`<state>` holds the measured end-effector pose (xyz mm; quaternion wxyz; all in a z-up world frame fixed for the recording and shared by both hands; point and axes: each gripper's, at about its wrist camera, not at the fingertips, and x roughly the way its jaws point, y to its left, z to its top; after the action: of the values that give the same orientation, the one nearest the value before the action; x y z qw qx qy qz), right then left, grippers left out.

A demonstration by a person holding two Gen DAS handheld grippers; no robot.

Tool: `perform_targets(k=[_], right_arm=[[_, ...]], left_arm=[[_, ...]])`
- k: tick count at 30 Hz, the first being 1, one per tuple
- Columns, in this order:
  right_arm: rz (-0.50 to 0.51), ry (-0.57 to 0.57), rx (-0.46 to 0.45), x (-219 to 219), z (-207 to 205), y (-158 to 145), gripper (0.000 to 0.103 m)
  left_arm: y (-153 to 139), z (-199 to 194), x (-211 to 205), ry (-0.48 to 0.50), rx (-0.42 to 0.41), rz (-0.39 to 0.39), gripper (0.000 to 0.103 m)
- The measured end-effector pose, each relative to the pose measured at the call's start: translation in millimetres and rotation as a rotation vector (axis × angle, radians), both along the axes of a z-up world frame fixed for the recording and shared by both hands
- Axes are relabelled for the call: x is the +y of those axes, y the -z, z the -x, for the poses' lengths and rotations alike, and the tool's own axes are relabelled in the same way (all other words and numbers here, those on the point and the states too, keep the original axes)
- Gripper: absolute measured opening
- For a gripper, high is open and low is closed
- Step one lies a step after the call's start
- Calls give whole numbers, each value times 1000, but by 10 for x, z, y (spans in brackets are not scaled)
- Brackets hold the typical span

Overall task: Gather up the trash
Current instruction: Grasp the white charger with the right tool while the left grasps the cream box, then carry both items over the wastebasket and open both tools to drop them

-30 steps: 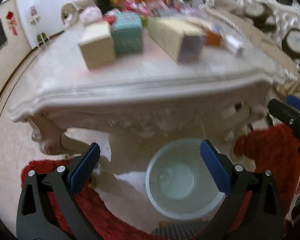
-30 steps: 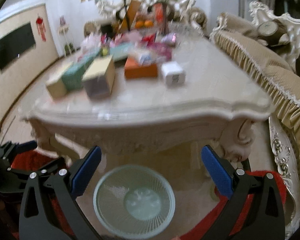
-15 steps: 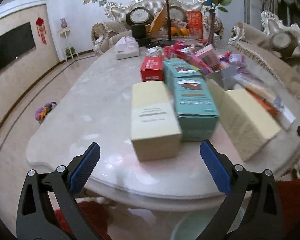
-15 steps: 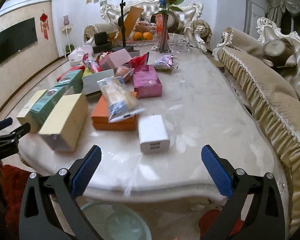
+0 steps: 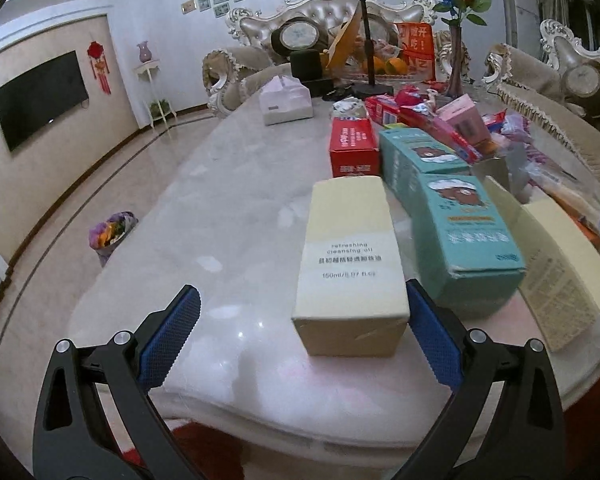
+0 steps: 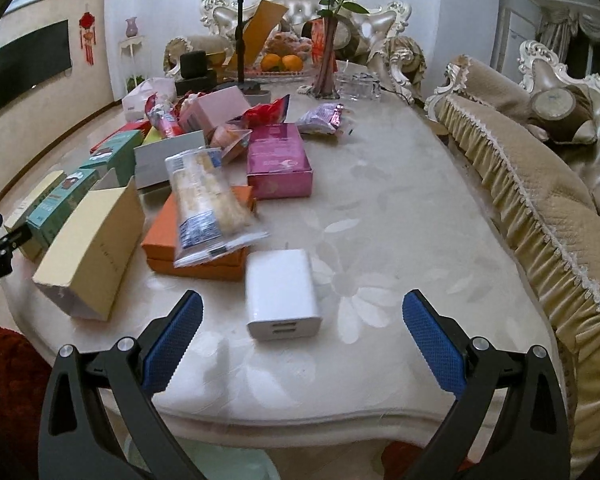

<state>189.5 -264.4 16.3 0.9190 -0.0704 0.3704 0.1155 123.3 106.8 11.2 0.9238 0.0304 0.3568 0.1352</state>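
The left gripper hangs over the near edge of the marble table, its blue-padded fingers spread wide with nothing between them. Just past its right pad, at about 1 o'clock, lies the cream cleansing-oil box, flat on the tabletop with its short end facing the gripper; the pad overlaps the box's near right corner in this view, but whether they touch cannot be told. Pressed against that box's right side, at 2 o'clock, sits a teal carton with a bear print, and a second teal carton lies behind it. Further right rests an open tan box. At 12 o'clock stands a red box, with a white tissue pack far behind it.

The right gripper is likewise wide apart and empty, poised at the table's front edge. Between its pads and slightly ahead lies a white two-port charger, apart from both. At 11 o'clock a clear snack bag rests on top of an orange flat box, blocking most of it. A pink box sits behind at 12 o'clock. At 10 o'clock the open tan box lies on its side. A rose vase stands far back.
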Motion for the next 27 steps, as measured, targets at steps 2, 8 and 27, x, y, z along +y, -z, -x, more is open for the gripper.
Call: perform_targets(k=[2, 8, 27], right_arm=[[39, -4, -4, 27, -36, 28, 96], [106, -41, 1, 93, -143, 142, 94], [-219, -103, 77, -233, 253, -175, 36]], left_arm=[[9, -66, 17, 14, 10, -25, 97], [37, -282, -24, 77, 37, -90, 96], [-163, 130, 228, 111, -6, 172, 49]])
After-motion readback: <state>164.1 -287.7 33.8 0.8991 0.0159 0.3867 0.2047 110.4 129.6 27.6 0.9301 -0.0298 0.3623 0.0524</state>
